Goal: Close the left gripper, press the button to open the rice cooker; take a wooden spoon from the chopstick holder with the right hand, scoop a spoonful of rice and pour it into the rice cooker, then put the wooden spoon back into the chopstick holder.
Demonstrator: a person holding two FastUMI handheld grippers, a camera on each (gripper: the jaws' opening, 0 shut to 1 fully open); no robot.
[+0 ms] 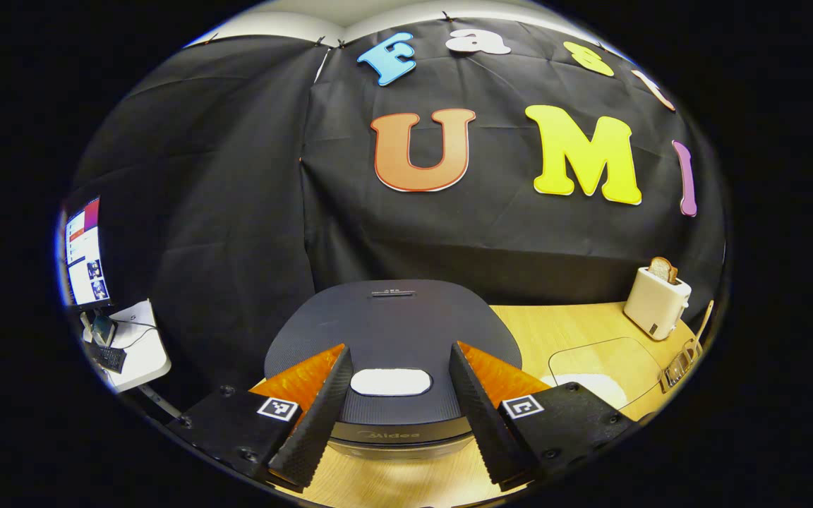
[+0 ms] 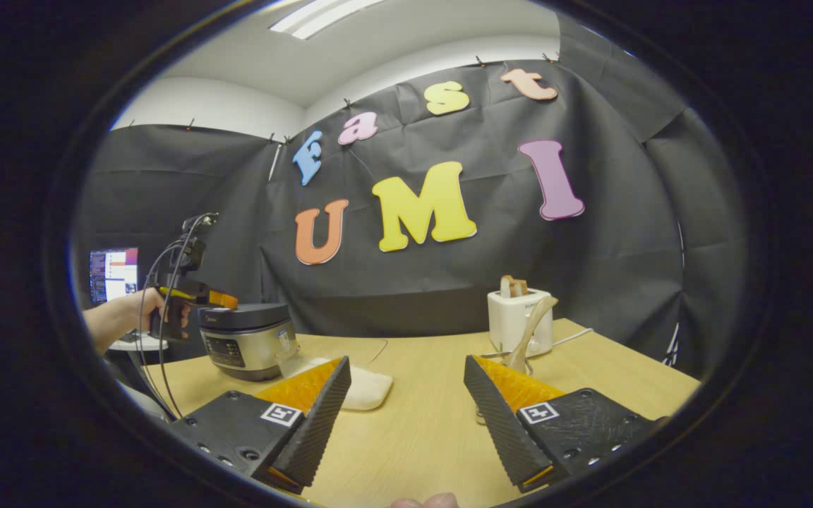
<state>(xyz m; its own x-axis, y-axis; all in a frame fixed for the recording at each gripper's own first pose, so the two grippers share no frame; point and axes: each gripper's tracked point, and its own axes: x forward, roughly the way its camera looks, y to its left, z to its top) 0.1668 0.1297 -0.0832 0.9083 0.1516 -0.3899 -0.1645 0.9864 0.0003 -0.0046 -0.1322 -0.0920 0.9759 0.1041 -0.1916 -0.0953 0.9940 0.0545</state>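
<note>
My left gripper (image 1: 396, 416) hangs above the rice cooker (image 1: 392, 339), fingers spread either side of its white button (image 1: 390, 382); lid closed. "Midea" is printed on the cooker's front rim. My right gripper (image 2: 406, 416) is spread wide over the pale wood table (image 2: 420, 430), holding nothing. The wooden spoon (image 2: 530, 328) stands in the chopstick holder (image 2: 512, 360) before the white toaster (image 2: 519, 321). Rice (image 2: 368, 388) lies between cooker and holder. Black cloth wall behind.

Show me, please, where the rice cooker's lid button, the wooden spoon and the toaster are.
Lid button (image 1: 390, 382): left gripper view, its centre.
Wooden spoon (image 2: 532, 323): right gripper view, mid-handle.
Toaster (image 1: 653, 302): left gripper view, front face.
</note>
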